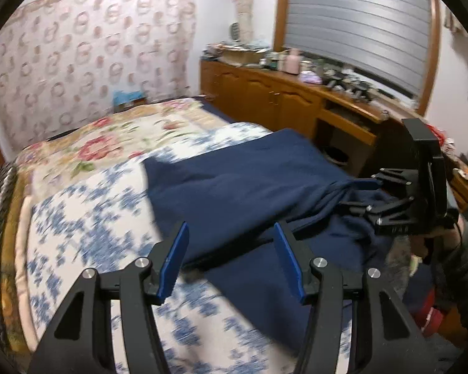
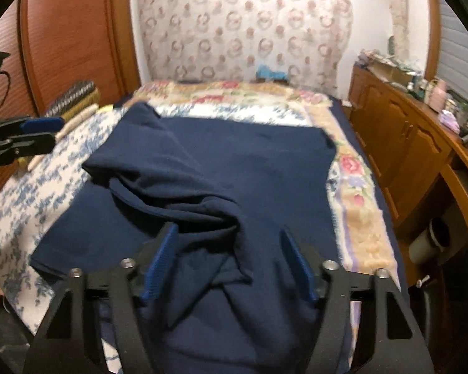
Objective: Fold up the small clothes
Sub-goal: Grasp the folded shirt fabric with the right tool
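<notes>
- My left gripper [image 1: 231, 258] has its blue pads parted about halfway with nothing pinched; just ahead of its tips lies the near left edge of the navy garment [image 1: 243, 174], and below them the blue-and-white bedspread [image 1: 87, 233].
- My right gripper [image 2: 231, 261] is likewise about half open; bunched navy cloth sits between its pads, but from its own camera I see no pad pressing on it, so I judge it is not gripping.
- From the left wrist view, the right gripper [image 1: 363, 194] is off to the right of my left tool, its tips at the crumpled part of the garment, with a gloved hand [image 1: 446, 240] behind it.
- From the right wrist view, the left gripper [image 2: 37, 134] is far off to the left, over the bedspread's edge and apart from the cloth.
- The garment [image 2: 215, 171] lies on the bed straight ahead of the right tool: the far portion is spread fairly flat, while the portion nearest the right tool's pads is twisted into ridges and wrinkles.
- Progress, as I judge it: a layer seems laid over on the left, so one fold may be in place, but it is untidy.
- Left to do, in my estimate: smooth the bunched near part, square the edges, and make the remaining folds into a compact shape.
</notes>
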The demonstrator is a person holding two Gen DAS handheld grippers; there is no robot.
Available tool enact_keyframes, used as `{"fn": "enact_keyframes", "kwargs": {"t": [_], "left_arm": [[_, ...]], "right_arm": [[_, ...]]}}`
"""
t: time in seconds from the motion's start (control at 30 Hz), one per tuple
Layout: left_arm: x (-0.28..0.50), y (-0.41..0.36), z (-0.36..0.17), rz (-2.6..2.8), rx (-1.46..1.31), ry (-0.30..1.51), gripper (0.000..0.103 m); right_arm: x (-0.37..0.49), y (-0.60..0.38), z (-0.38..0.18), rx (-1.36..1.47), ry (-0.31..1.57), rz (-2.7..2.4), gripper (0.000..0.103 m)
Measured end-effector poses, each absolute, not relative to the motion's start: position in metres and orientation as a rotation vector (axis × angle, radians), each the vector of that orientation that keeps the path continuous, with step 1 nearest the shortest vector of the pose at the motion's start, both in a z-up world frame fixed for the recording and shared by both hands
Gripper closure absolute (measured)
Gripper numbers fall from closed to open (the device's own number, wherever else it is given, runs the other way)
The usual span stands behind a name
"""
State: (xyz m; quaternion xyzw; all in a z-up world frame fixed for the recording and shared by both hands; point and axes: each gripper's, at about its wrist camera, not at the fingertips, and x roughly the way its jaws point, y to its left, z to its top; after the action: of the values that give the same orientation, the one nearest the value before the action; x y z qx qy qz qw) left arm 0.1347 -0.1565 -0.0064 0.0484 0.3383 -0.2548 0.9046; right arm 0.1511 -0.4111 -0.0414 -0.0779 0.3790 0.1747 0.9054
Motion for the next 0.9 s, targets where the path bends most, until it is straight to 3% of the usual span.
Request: {"fn": "enact_keyframes", "kwargs": {"t": [0.07,0.2,0.27,0.67,0.9], "left_arm": [[0.134,-0.147,-0.013,-0.514,0.087,0.700,0.048],[0.132,-0.132,-0.023,-0.483,0.067,0.708,0.048],[0.131,-0.126,-0.026,-0.472,0.060,0.708,0.048],[0.118,-0.115,-0.019,-0.430,0.038,0.667,0.048],[0.109,-0.117,-0.014,-0.428,0.045,0.641,0.048]], "right_arm": [[0.159,-0.405,-0.048,-0.186,0.807,0.360,0.051],[0.158,-0.399,-0.050,-0.229,0.804,0.363,0.085],[0.152,-0.399,-0.043,-0.232,0.773,0.373,0.094],[0.100,-0.405,0.033,-0.244,0.552,0.373,0.096],[0.118,-0.440,-0.010,-0.256,0.691,0.260,0.096]]}}
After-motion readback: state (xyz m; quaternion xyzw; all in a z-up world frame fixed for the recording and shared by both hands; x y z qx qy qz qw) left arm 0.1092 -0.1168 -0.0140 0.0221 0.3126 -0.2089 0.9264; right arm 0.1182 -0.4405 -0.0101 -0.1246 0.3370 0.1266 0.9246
